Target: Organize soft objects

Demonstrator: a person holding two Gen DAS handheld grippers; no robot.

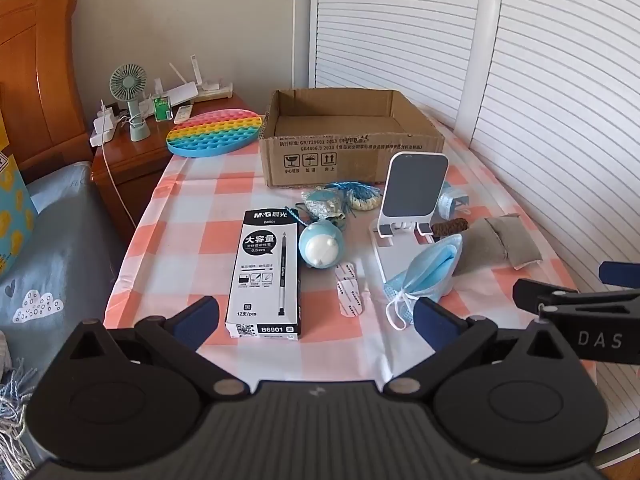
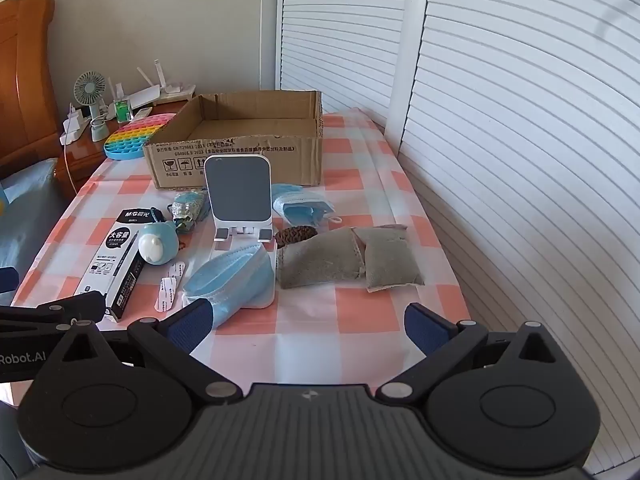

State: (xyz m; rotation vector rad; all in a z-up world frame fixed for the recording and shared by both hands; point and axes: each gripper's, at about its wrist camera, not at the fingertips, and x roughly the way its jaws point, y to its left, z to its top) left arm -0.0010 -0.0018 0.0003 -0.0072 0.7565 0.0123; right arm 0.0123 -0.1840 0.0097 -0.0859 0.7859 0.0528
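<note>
Tools both spread wide, empty: left tool point(image 1: 316, 320), right tool point(image 2: 307, 324) hovering over tabletop point(image 2: 360, 312). We judge cardboard box point(image 1: 348, 148) waits empty for softs; blue face mask point(image 2: 230, 276), grey pouches point(image 2: 348, 258) nearest us.

Spread tongs point(image 2: 306, 326) above checked tablecloth point(image 2: 356, 304)

Both views are bright with soft, even daylight and no hard glare. The checked tablecloth point(image 1: 192, 216) shows only faint, short shadows, such as the pale one beside the cardboard box point(image 1: 348, 148). Focus is sharp across the table; print on the pen box point(image 1: 264, 272) reads clearly. Fisheye distortion bends the white louvred doors point(image 2: 520, 140) into strong curves to the right of the cardboard box, and dark vignetting fills the frame corners.
</note>
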